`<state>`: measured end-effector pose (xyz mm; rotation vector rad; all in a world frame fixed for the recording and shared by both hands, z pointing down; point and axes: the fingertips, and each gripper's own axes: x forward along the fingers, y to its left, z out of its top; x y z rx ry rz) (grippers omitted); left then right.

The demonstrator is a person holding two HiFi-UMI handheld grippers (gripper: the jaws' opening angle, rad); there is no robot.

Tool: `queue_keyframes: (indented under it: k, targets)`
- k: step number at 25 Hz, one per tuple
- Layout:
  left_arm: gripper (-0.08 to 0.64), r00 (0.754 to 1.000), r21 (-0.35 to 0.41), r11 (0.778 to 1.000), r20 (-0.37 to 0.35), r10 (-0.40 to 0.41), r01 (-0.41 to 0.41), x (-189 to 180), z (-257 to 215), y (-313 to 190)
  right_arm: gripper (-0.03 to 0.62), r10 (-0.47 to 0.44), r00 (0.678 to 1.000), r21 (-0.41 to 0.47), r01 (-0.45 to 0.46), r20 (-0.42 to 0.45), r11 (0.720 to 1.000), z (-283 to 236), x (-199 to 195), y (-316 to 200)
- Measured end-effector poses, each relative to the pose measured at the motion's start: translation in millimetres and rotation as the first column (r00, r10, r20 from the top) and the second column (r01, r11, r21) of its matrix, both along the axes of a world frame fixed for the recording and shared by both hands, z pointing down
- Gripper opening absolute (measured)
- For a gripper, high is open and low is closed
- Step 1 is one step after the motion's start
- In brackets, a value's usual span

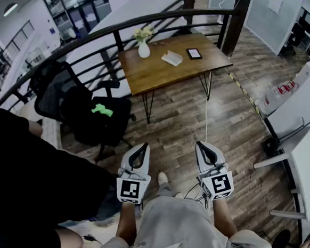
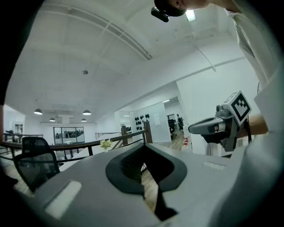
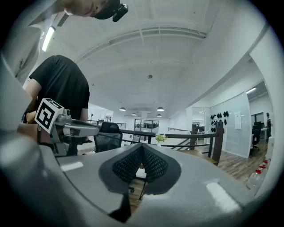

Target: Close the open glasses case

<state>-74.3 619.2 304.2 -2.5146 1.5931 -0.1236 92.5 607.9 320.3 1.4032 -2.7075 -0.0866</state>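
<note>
The wooden table (image 1: 153,72) stands far ahead of me across the floor. On it lie a small white object (image 1: 172,58) that looks like the open glasses case and a dark flat rectangle (image 1: 194,53); both are too small to make out in detail. My left gripper (image 1: 141,146) and right gripper (image 1: 204,146) are held side by side at waist height, well short of the table. The left gripper's (image 2: 144,146) jaws meet at the tips with nothing between them. The right gripper's (image 3: 142,145) jaws stand the same way.
A white vase of flowers (image 1: 144,47) stands at the table's far left. A black office chair (image 1: 92,110) with a green item (image 1: 102,109) sits left of the table, before a dark railing (image 1: 125,25). A person in black (image 1: 22,180) stands at my left. White furniture (image 1: 302,154) lines the right.
</note>
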Motion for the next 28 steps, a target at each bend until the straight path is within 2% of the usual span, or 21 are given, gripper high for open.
queue_keyframes:
  k: [3,8,13,16,21,25,28]
  targets:
    - [0.018,1.000,-0.031,1.000,0.008,-0.003,0.003,-2,10,-10,0.003,-0.013,1.000,0.002,0.013,0.013,1.000,2,-5,-8]
    - [0.020,1.000,-0.010,1.000,0.014,0.018,-0.018,-1,8,-37,0.005,-0.022,1.000,0.004,0.022,0.013,1.000,8,-13,-33]
    - [0.020,1.000,-0.026,0.999,0.005,0.031,-0.031,-10,15,-81,0.005,-0.019,1.000,-0.002,0.019,-0.002,1.000,10,-24,-75]
    - [0.020,0.999,-0.048,0.998,0.004,0.036,-0.036,-19,23,-106,0.005,-0.009,1.000,-0.004,0.009,-0.013,1.000,13,-32,-99]
    - [0.019,0.998,-0.019,0.998,-0.004,0.063,-0.063,-28,14,-139,0.005,0.012,1.000,-0.008,-0.012,-0.006,1.000,14,-44,-128]
    - [0.019,0.998,-0.054,0.996,0.001,0.070,-0.070,-33,24,-158,0.005,0.023,1.000,-0.024,-0.023,0.000,0.999,14,-49,-144]
    - [0.018,0.996,-0.043,0.995,-0.019,0.086,-0.086,-31,16,-175,0.005,0.033,0.999,-0.024,-0.033,0.001,0.999,11,-50,-158]
